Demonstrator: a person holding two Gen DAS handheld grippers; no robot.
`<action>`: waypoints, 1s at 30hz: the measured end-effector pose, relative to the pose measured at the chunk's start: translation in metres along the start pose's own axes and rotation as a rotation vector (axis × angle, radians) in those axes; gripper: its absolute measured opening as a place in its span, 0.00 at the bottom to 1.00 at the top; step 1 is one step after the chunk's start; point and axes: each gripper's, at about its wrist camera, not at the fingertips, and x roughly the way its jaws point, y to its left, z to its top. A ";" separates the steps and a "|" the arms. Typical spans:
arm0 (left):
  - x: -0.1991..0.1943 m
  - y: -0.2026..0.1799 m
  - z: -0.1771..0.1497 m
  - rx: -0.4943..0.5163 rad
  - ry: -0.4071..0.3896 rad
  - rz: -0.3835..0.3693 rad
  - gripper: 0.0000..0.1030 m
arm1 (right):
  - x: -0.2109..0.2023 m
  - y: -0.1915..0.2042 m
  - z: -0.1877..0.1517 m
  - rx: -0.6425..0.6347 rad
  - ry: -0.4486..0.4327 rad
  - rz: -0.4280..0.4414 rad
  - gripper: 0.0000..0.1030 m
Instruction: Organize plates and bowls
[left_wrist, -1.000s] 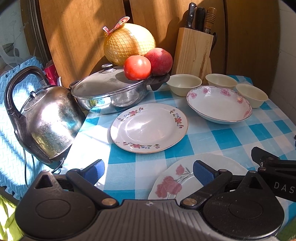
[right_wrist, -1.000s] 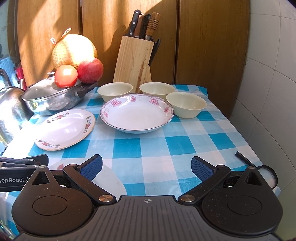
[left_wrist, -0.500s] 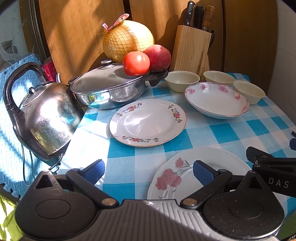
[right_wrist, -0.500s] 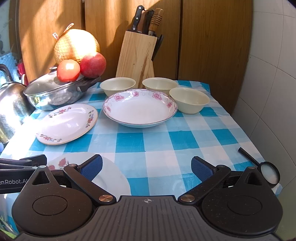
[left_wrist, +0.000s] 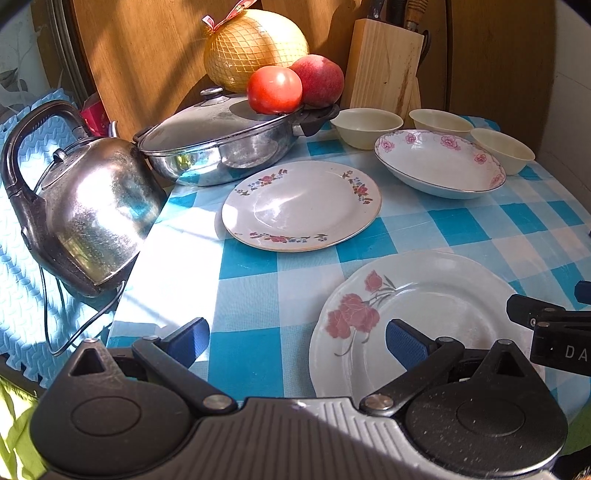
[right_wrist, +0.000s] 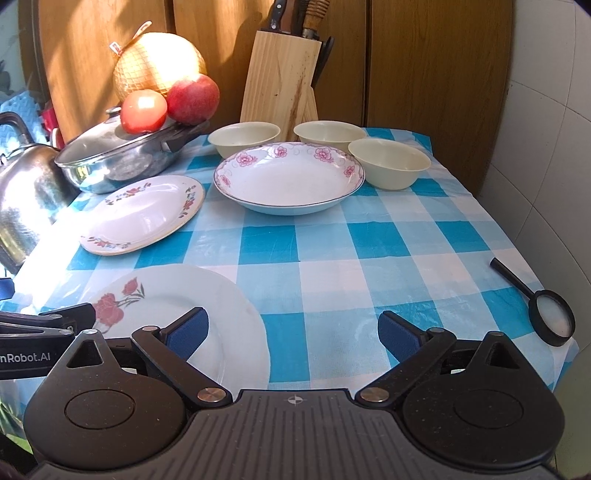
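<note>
Both grippers, left gripper (left_wrist: 297, 338) and right gripper (right_wrist: 291, 328), hung spread and empty above the rose plate (left_wrist: 424, 314), likely lining up a pickup for stacking.

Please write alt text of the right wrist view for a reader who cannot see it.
The open right claw hovers over a blue-checked tablecloth, its left finger above a rose plate. Beyond lie a floral-rimmed plate, a wide pink-flowered bowl and three cream bowls. A lidded pot holding fruit stands left, a magnifying glass right.
</note>
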 end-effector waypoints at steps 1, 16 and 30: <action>0.001 0.000 -0.001 0.004 0.004 -0.001 0.95 | 0.001 -0.001 -0.002 0.005 0.008 0.006 0.96; 0.014 -0.005 -0.013 0.031 0.056 -0.023 0.96 | 0.014 -0.002 -0.018 0.030 0.096 0.064 0.85; 0.025 0.013 -0.019 -0.099 0.078 -0.164 0.97 | 0.015 0.003 -0.025 -0.016 0.079 0.085 1.00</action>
